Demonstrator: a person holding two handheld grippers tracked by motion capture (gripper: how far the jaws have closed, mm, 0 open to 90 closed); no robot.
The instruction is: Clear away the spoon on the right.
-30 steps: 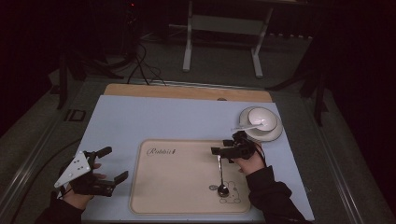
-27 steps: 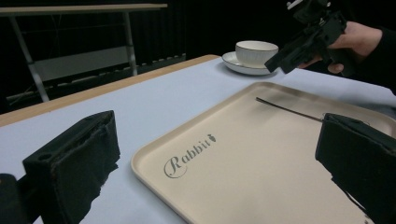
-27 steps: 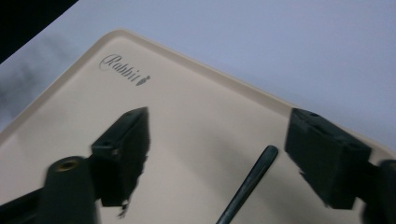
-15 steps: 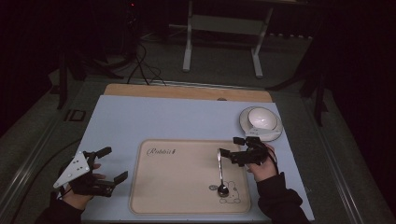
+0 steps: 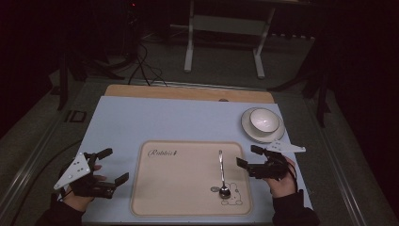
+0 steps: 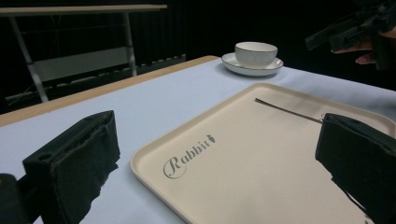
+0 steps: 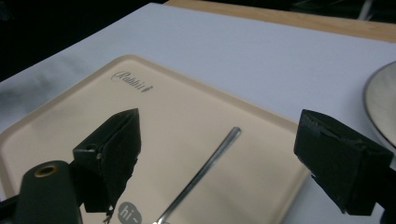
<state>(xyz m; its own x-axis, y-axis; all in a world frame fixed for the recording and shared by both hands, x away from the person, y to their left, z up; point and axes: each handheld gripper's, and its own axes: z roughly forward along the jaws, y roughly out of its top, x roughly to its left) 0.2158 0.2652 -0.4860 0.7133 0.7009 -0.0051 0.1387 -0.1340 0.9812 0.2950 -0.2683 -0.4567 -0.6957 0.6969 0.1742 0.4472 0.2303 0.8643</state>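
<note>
The desk (image 5: 155, 122) has a pale blue top with a strip of wood along its far edge. On the near middle of the desk lies a big flat tray (image 5: 188, 188), tan with round corners and the word "Rabbit" near its far left corner. By the far right corner of the desk sits a white saucer (image 5: 247, 127) with a white bowl (image 5: 263, 120) on it. The left claw (image 5: 113, 165) hangs over the near left part of the desk, just off the tray's left edge, with its two black jaws wide apart and nothing in them. The right claw (image 5: 245, 157) is over the right edge of the tray, near the saucer, and its jaws are wide apart and empty too. The smallest thing is a spoon (image 5: 221, 172). It lies flat on the right part of the tray, with its round end toward the near edge, next to a small rabbit drawing, and its handle toward the far edge. It is thin, shiny and grey, like metal. I think it is light and stiff, so it will not bend or break. It looks smooth, so it could slip or spin in a claw. It lies very low, so the jaws must go right down to the tray. The middle of the handle looks like the best place to take hold.
</note>
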